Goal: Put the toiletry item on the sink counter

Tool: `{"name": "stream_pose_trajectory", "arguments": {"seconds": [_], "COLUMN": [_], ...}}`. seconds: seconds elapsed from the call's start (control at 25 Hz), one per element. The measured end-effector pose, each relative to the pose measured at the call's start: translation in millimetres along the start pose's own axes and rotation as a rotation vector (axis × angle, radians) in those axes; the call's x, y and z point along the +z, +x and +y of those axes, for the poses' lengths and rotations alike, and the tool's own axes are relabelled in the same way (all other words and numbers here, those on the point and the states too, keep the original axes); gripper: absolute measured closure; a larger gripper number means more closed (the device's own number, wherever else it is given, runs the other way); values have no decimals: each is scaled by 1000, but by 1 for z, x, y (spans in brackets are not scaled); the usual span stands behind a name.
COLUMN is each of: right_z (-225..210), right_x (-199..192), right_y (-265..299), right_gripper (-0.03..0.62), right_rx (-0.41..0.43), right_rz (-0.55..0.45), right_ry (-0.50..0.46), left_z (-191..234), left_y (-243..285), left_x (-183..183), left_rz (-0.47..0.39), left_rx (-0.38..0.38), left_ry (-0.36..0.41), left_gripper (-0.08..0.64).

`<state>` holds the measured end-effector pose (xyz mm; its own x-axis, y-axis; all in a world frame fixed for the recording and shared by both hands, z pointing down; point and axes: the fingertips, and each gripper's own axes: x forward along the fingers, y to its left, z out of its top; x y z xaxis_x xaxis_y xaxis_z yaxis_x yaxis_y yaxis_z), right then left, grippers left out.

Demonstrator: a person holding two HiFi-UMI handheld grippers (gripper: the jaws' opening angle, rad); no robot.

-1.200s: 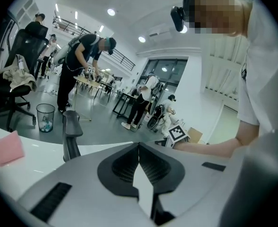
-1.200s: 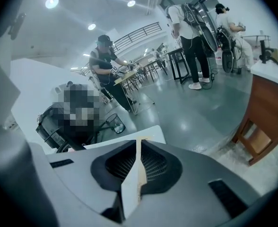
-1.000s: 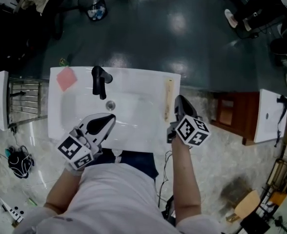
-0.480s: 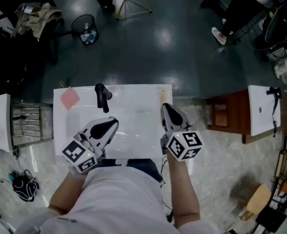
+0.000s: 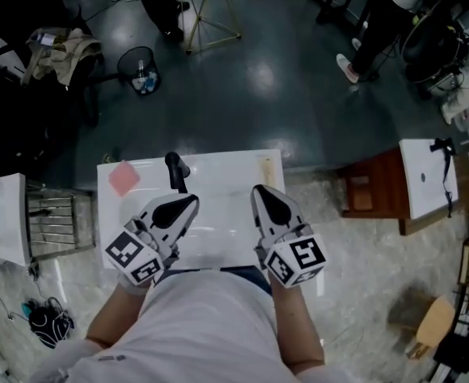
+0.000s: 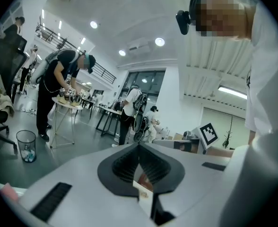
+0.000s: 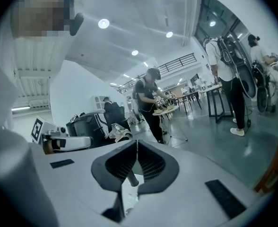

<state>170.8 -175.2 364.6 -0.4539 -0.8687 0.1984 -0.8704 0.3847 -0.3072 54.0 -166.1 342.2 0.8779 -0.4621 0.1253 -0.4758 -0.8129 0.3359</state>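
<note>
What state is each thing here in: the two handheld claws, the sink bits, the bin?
Left gripper: shut, empty, above the sink counter.
Right gripper: shut, empty, above the counter.
Beige item: lying flat on the counter's right rim.
Pink item: lying on the counter's back left corner.
Bin: upright, rubbish inside.

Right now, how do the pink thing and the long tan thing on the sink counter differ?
The pink square item is squarish and lies left of the black faucet; the long tan item is narrow and lies near the right edge. Both lie flat on the white sink counter.
</note>
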Motion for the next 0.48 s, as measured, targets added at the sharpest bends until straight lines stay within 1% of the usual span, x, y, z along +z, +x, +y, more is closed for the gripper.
{"name": "stream_pose_trajectory", "arguments": {"seconds": [0.16, 0.48], "right_z": [24, 58], "right_x": [11, 6], "right_y": [-5, -11], "right_gripper": [571, 571], "right_rx": [32, 77], "right_rz": [-22, -17], "right_ry": [-11, 1], "left_z": [-1, -5], "left_y": [-7, -21], "left_x": [10, 13], "left_rz": [-4, 6], "left_rx": [-8, -14], "left_ry": [21, 35], "left_gripper": [543, 543]}}
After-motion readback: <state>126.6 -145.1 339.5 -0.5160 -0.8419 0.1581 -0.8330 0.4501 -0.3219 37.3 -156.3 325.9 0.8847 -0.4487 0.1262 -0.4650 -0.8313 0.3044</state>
